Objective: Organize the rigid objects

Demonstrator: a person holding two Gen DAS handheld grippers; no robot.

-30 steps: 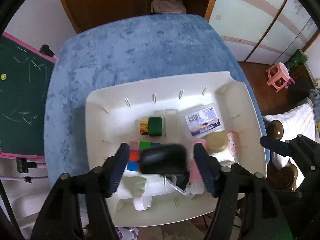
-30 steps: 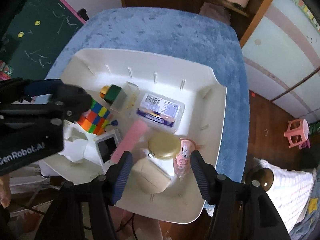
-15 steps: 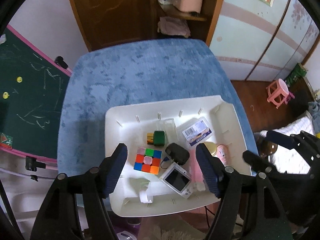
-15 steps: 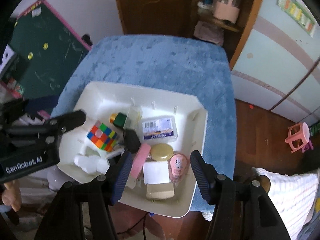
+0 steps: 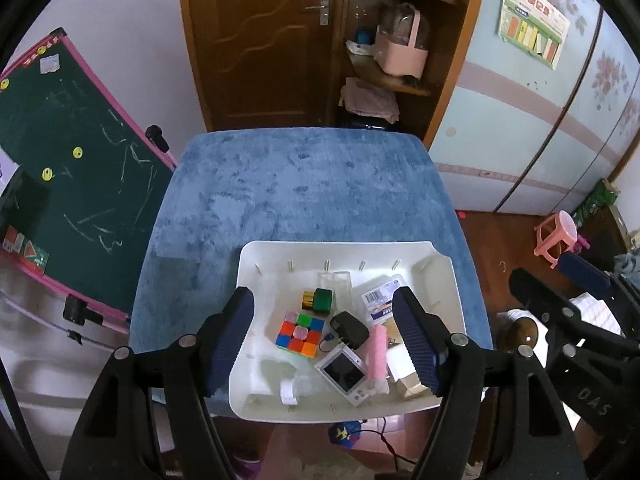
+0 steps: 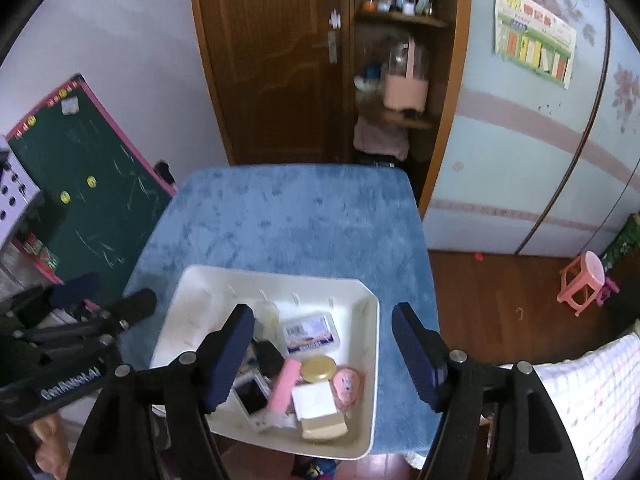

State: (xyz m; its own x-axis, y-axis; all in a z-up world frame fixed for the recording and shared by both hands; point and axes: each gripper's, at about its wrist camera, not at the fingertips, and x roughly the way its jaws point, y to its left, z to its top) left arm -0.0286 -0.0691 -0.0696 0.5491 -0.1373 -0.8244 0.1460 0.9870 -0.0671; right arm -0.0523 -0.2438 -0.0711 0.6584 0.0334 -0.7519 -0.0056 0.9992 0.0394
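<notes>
The white tray (image 5: 448, 280) sits at the near edge of a table covered in blue cloth (image 5: 304, 184), and it is crowded; a colourful puzzle cube (image 5: 301, 334) lies near its middle, a green block (image 5: 322, 301) with a small gold piece (image 5: 307, 299) touching it just behind, a black pouch (image 5: 349, 330) beside the cube, a small white camera (image 5: 343, 374) with its screen up in front of that; a pink bar (image 5: 378, 350) lies alongside the camera, a labelled clear box (image 6: 311, 333) towards the far right, and a gold-lidded jar (image 6: 318, 368) next to a pink round case (image 6: 347, 385) on the right side. The left gripper (image 5: 325, 344) hangs above the tray, jaws well apart with nothing between them; the right gripper (image 6: 323, 360) is also raised over the tray, its jaws having just been opening, wide now and holding nothing. A green chalkboard (image 5: 68, 160) with a pink frame leans to the left; a wooden door (image 5: 260, 40) and shelves stand behind; a pink stool (image 5: 558, 238) stands on the floor to the right.
</notes>
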